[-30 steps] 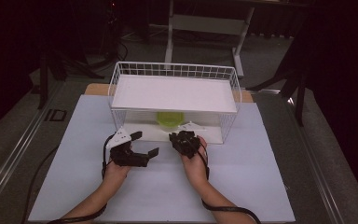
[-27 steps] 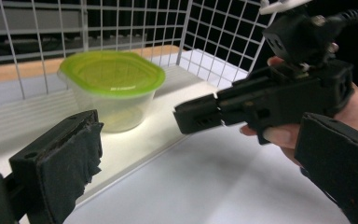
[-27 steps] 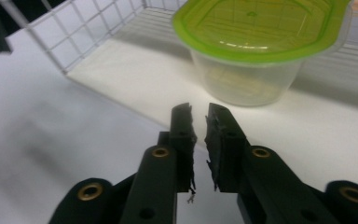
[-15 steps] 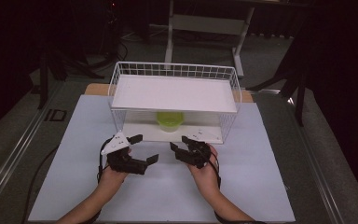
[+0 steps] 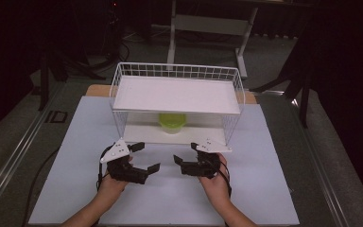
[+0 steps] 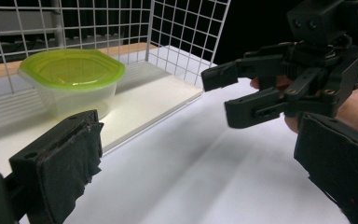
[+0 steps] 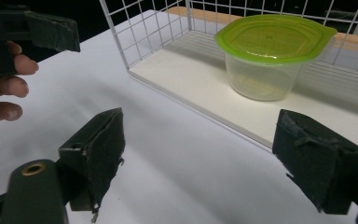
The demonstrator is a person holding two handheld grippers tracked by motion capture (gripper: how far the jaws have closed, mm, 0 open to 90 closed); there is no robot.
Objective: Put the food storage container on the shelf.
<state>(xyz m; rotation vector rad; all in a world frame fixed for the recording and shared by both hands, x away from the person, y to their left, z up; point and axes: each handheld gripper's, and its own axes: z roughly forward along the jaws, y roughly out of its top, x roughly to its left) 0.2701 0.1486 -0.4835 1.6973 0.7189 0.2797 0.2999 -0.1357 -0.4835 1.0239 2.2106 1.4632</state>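
High view | both claws (image 5: pixel 144 158) (image 5: pixel 184 157) wide, empty | lidded tub (image 5: pixel 172 122) beyond, in rack (image 5: pixel 118 92)

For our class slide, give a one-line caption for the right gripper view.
Open right gripper faces a lidded tub on the wire rack's lower shelf.

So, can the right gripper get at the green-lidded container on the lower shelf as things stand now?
Probably yes. The right gripper is open and holds nothing. The wire rack looks open at its front, and nothing stands between the gripper and the container on the lower shelf.
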